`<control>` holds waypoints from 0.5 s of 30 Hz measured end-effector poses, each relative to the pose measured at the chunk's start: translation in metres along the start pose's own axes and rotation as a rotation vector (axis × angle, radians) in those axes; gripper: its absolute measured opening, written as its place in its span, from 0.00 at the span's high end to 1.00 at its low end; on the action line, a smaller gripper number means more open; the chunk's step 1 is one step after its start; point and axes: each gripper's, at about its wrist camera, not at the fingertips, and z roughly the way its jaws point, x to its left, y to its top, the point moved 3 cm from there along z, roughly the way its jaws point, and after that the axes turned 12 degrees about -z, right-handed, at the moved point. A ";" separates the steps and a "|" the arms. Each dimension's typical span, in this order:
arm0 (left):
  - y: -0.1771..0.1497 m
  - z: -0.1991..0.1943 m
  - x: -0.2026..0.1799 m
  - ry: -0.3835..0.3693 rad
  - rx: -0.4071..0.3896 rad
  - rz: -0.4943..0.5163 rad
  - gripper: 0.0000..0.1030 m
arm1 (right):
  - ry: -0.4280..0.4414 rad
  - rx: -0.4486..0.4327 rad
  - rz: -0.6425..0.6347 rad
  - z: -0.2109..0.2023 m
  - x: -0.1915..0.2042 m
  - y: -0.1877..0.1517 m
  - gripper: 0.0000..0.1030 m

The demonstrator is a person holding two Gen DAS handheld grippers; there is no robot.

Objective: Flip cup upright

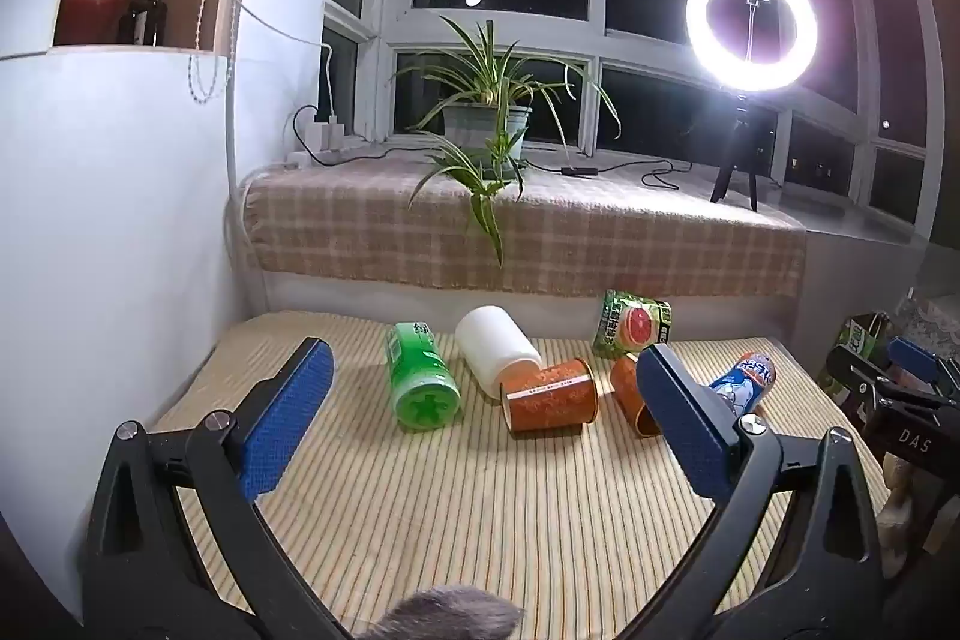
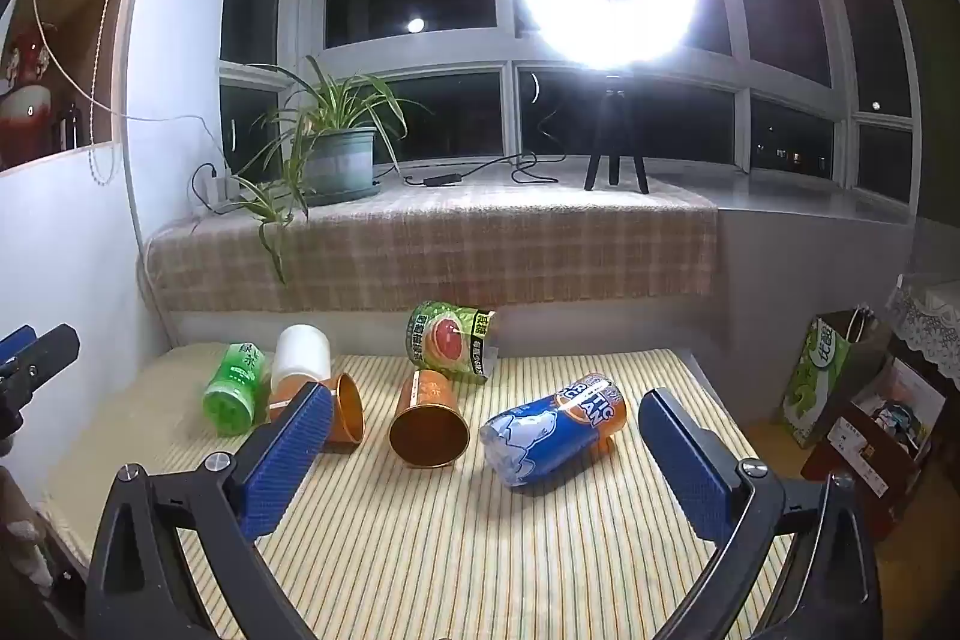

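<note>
Six cups lie tipped over on the striped desk, the blue cup nearest, while both left tongs and right tongs hover spread wide, gripping nothing.

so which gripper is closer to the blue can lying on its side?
Right. The blue can lies just ahead between the open right gripper's fingers. The left gripper, also open, faces the green and orange cups; the can sits past its right finger, farther off.
</note>
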 end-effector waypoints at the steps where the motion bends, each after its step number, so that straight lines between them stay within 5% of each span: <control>1: 0.000 0.001 0.000 -0.002 0.003 0.003 0.00 | 0.002 0.001 0.004 0.000 0.000 0.000 0.00; 15: 0.010 -0.010 -0.004 0.004 -0.038 0.027 0.00 | -0.016 -0.022 0.019 -0.008 -0.006 0.006 0.00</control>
